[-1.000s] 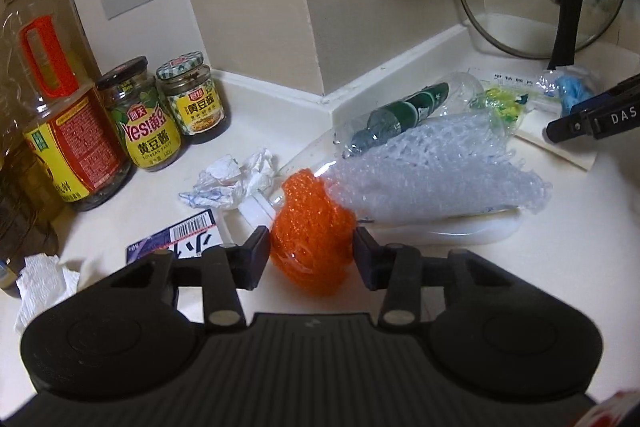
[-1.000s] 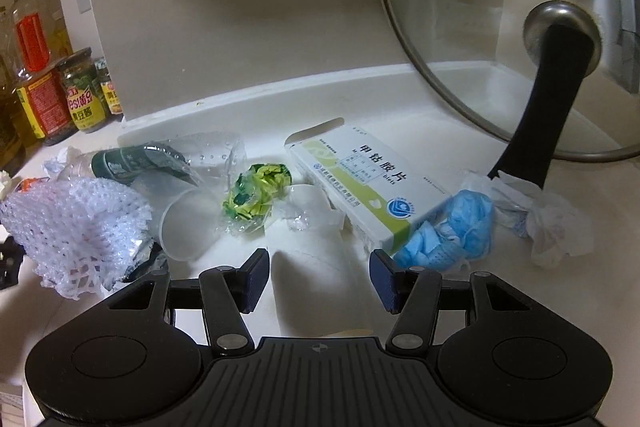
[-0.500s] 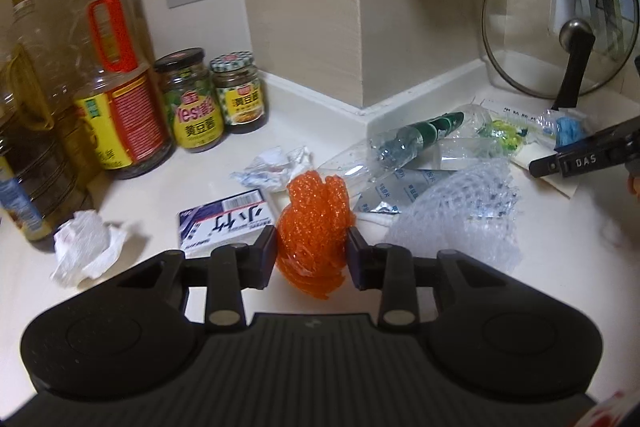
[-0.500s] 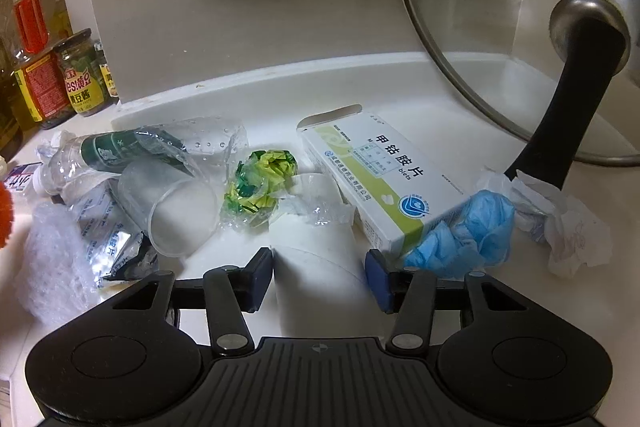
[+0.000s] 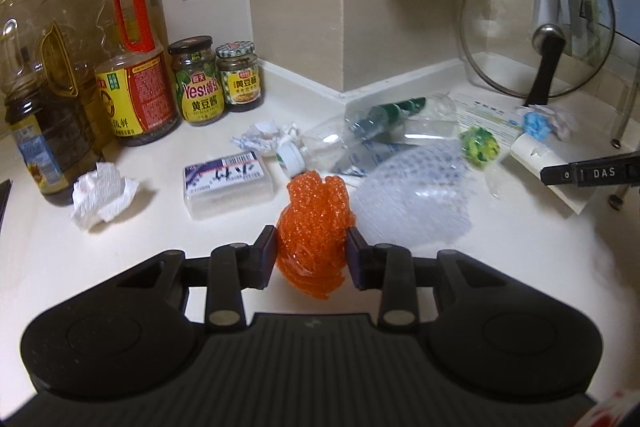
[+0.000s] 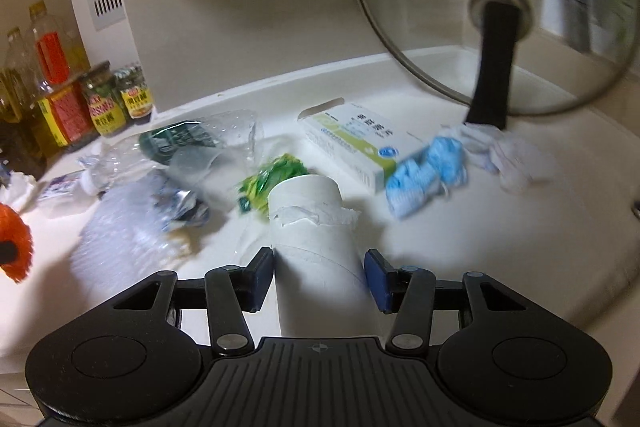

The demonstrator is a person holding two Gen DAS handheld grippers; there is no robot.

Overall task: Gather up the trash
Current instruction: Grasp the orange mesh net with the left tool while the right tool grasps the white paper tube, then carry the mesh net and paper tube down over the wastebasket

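My left gripper [image 5: 312, 259] is shut on a crumpled orange plastic net [image 5: 312, 223], held above the white counter [image 5: 520, 267]. The net also shows at the left edge of the right wrist view [image 6: 14, 247]. My right gripper [image 6: 320, 275] is shut on a white cardboard tube [image 6: 308, 211] with torn paper at its end, lifted and pointing forward. In the left wrist view the tube [image 5: 536, 155] sits at the right. Loose trash lies behind: a white foam net [image 5: 416, 203], a crushed clear bottle [image 5: 380, 119], a green wrapper [image 6: 272, 179], a medicine box [image 6: 360, 143] and a blue mask [image 6: 428, 167].
Oil bottles [image 5: 132, 67] and two sauce jars [image 5: 198, 83] stand at the back left. A glass lid [image 5: 536, 27] leans against the right wall. A tissue pack [image 5: 228, 179], crumpled tissues [image 5: 104, 195] and a clear cup [image 6: 196, 163] lie on the counter.
My left gripper closed on the orange net and drew back and up, leaving the white foam net behind. My right gripper closed on the tube and lifted it off the counter.
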